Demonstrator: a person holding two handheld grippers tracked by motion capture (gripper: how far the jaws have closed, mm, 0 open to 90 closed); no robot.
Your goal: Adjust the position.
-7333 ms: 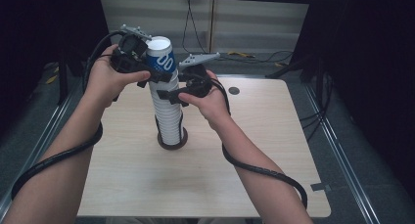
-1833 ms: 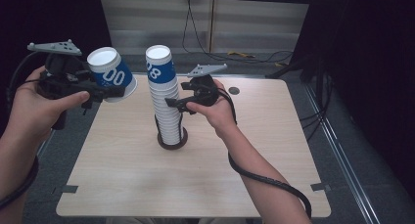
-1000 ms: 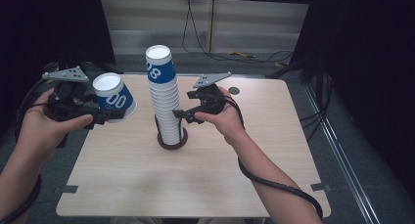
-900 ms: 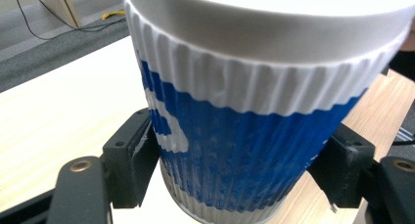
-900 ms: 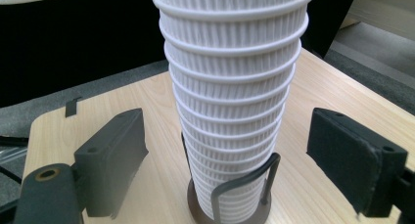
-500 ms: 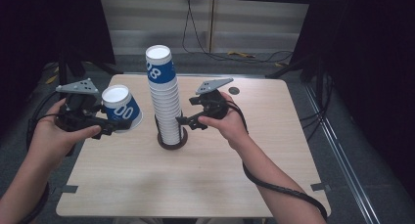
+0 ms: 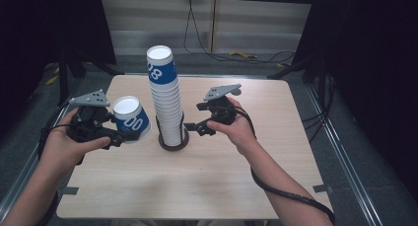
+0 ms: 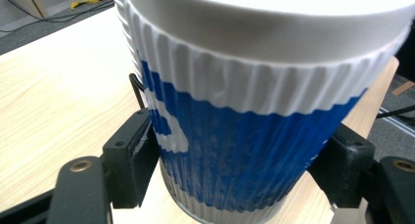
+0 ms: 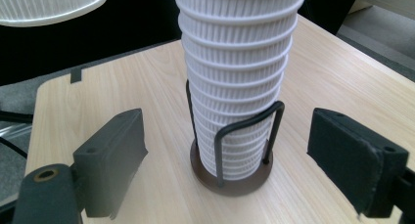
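The left hand-held gripper point(image 7: 129, 135) pinches a blue-and-white paper cup point(image 7: 130, 118) near the table's point(image 7: 207, 186) left edge, tilted above the wood. The right hand-held gripper point(image 7: 193, 127) hangs spread beside the cup stack point(image 7: 166, 100). Squeeze harder and the cup may crumple — set down tilted, it could tip.

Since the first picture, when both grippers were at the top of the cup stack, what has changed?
The left gripper took the top blue-and-white paper cup off the stack of cups, carried it away to the left and lowered it toward the table, clamped between its jaws. The right gripper came down from the top of the stack to beside its lower part, jaws open. The stack stayed in its wire holder.
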